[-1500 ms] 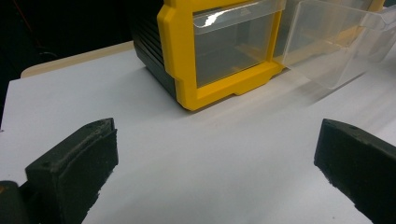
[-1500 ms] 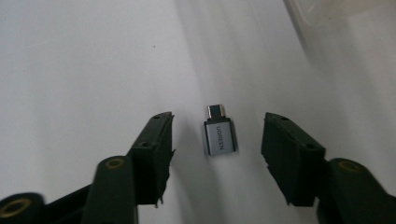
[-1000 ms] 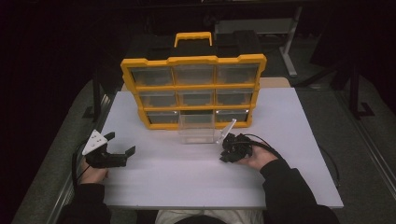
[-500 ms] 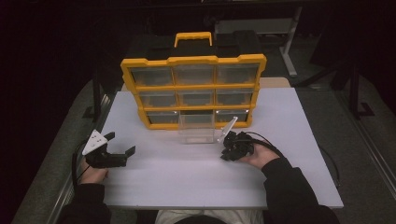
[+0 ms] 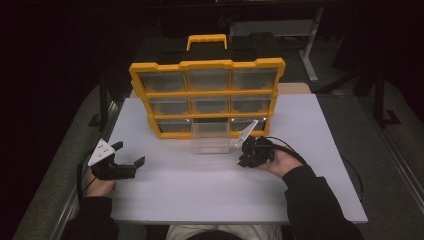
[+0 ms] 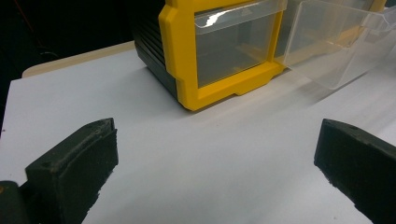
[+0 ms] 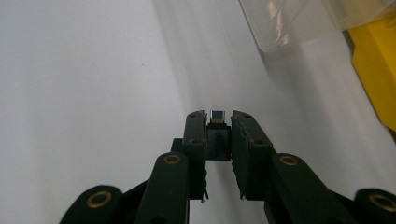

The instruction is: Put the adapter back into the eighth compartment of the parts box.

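A yellow-framed organizer (image 5: 207, 95) with clear drawers stands at the back of the white table. Its bottom middle clear drawer (image 5: 210, 139) is pulled out onto the table. My right gripper (image 5: 241, 159) lies just right of that drawer, pointing left. In the right gripper view the right gripper (image 7: 218, 122) is shut on a small dark block with a silvery end (image 7: 217, 115); the drawer (image 7: 299, 23) is ahead to the upper right. My left gripper (image 5: 129, 153) rests at the table's left, open and holding nothing (image 6: 215, 154), facing the organizer's corner (image 6: 187, 56).
The white table top (image 5: 210, 195) spreads in front of the organizer. A black case with a yellow handle (image 5: 206, 40) sits behind it. A cable (image 5: 300, 155) loops from the right gripper across the table. Dark floor and table legs surround the table.
The right hand has shifted very slightly beside the drawer, still holding the small block. The left gripper has not moved.
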